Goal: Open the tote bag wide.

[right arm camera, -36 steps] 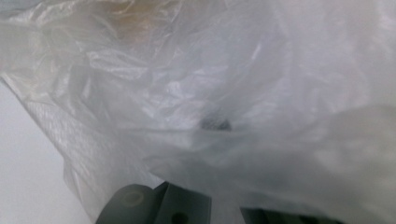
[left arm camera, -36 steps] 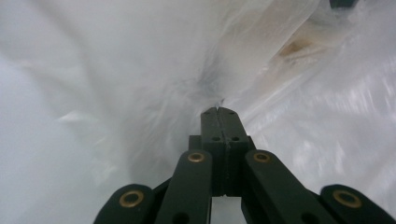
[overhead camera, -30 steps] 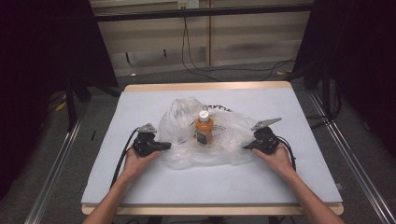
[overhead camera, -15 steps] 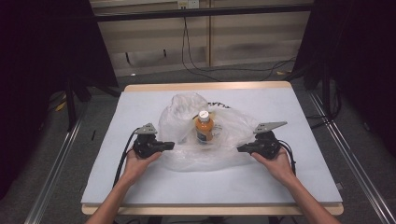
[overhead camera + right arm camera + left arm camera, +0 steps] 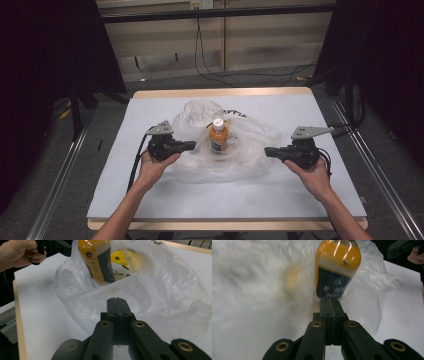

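Since both grippers are working the clear plastic bag (image 5: 227,150) that's spread on the bench (image 5: 150,200), the step in hand looks like peeling the bag down and away from the orange bottle (image 5: 218,136) standing upright in the middle of it — that's my read, anyway.

The left gripper (image 5: 189,145) sits at the bag's 9 o'clock edge. In the left gripper view its fingers (image 5: 331,308) are pressed together, tip right at the foot of the bottle (image 5: 337,267), but whether there's film pinched between them I can't tell. The right gripper (image 5: 268,151) is at the 3 o'clock side; its fingers (image 5: 117,305) are also shut, and they seem to sit on or just over the bag's edge (image 5: 150,297) — again, an actual pinch isn't something I can confirm.

How I'd do it well:
- pull outward low and flat, toward 9 and 3 at the same pace, so the bottle doesn't get tugged one way
- go slow, since that bottle looks tall and narrow and the film bunched round its base could tip it
- if either side slips, re-pinch deeper into the film rather than yanking.
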